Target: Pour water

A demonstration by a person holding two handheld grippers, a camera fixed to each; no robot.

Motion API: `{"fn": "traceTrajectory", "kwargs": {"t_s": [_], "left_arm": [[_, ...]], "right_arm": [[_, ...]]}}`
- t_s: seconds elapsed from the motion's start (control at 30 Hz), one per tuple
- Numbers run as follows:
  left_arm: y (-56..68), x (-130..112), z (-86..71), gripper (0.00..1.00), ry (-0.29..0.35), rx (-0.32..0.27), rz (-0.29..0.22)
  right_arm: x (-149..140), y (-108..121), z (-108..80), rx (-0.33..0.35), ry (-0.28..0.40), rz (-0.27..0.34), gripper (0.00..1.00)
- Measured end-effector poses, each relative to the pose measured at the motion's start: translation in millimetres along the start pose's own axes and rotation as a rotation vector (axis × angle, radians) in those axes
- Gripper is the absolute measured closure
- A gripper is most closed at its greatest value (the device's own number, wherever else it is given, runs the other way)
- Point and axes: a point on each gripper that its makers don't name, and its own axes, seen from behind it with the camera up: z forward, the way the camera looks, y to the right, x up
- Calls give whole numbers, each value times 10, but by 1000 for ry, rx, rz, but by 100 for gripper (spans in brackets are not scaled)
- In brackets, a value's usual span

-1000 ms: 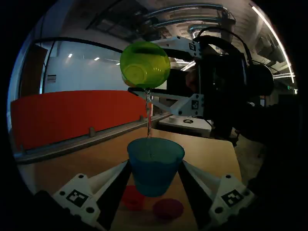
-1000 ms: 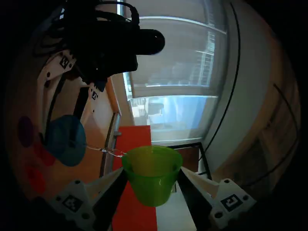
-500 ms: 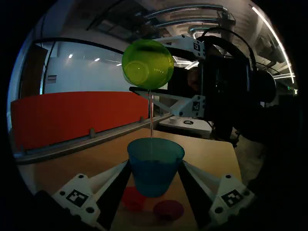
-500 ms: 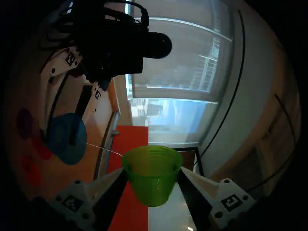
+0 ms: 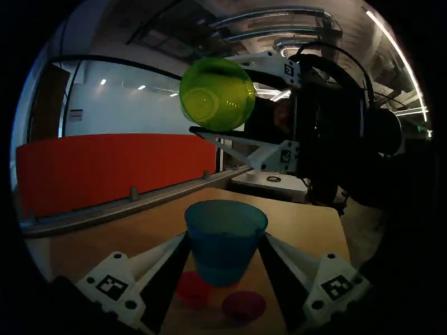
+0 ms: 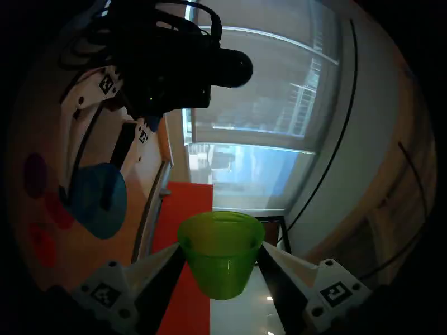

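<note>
Pouring stopped: right hand-held gripper [image 6: 220, 249] clamps green cup [image 6: 221, 268], left hand-held gripper [image 5: 224, 238] blue cup [image 5: 223, 254].

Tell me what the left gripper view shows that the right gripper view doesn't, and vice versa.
Left gripper view: ceiling pipes, and the green cup seen from outside, tipped on its side above the blue cup in the left tongs. Right gripper view: a bright window, and the blue cup seen from above. Both: the two cups, each clamped in its tongs, the right tongs on the green one; the wooden table; the red partition.
</note>
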Motion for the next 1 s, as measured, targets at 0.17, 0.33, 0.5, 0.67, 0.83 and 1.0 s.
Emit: {"fn": "traceTrajectory", "kwargs": {"t_s": [0.17, 0.33, 0.5, 0.67, 0.83, 1.0], "left_arm": [[11, -2, 0, 17, -1, 1, 3], [13, 7, 0, 17, 2, 1, 1], [5, 15, -9, 17, 2, 4, 3], [-6, 17, -19, 17, 4, 7, 1], [-42, 10, -27, 17, 6, 13, -5], [-60, 22, -42, 17, 6, 17, -4]], "right_arm": [[-24, -18, -6, 0, -3, 31, 13], [-50, -53, -21, -1, -6, 110, 13], [-95, -121, -50, 8, -10, 248, 14], [-173, -218, -77, 23, -31, 413, 13], [-215, -308, -104, 31, -44, 591, 13], [-240, -408, -124, 44, -59, 761, 13]]}}
